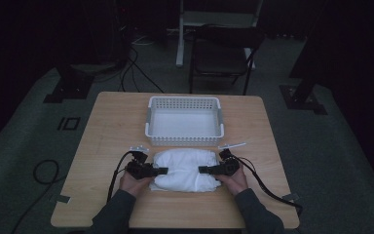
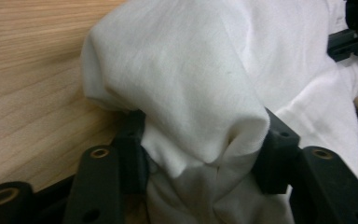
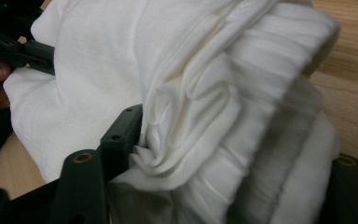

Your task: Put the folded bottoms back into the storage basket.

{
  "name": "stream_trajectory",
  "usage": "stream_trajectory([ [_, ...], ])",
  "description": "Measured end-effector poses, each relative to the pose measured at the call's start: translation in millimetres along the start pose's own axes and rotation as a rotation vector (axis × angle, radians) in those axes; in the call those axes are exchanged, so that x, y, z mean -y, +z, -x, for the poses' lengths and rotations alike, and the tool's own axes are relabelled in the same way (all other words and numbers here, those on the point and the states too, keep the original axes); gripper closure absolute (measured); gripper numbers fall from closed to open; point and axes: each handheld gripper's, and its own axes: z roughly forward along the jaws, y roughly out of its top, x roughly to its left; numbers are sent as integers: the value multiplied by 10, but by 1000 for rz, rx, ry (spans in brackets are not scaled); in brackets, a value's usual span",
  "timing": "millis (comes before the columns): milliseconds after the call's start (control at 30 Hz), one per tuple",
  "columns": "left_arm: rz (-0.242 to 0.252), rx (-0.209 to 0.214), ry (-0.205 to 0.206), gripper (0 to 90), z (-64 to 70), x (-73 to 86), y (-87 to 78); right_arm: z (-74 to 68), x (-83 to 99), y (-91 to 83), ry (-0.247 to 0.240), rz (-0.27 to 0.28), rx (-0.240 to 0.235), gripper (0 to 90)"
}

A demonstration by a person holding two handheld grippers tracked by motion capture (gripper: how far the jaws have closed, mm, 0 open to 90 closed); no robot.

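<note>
Cloth (image 1: 184,169), a folded white bundle near the bench's (image 1: 107,117) front edge, lies long-axis left to right, its left end pinched in the left gripper (image 1: 161,170), its right end in the right gripper (image 1: 203,169), basket (image 1: 184,140) just behind.

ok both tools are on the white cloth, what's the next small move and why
Probably lift the folded white cloth together and carry it forward to the white basket. The left tool and right tool each pinch an end, and the basket sits empty just beyond.
</note>
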Motion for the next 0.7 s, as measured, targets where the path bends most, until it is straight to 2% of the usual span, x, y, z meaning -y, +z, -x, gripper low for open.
stream_trajectory([
  [233, -6, -16, 38, 541, 45, -11, -14, -39, 18, -10, -21, 23, 11, 476],
  [400, 0, -27, 64, 560, 71, -10, -24, -52, 15, -17, -34, 30, 18, 496],
  [700, 22, -25, 80, 589, 110, -21, -61, -96, 7, -74, -68, 40, 35, 525],
])
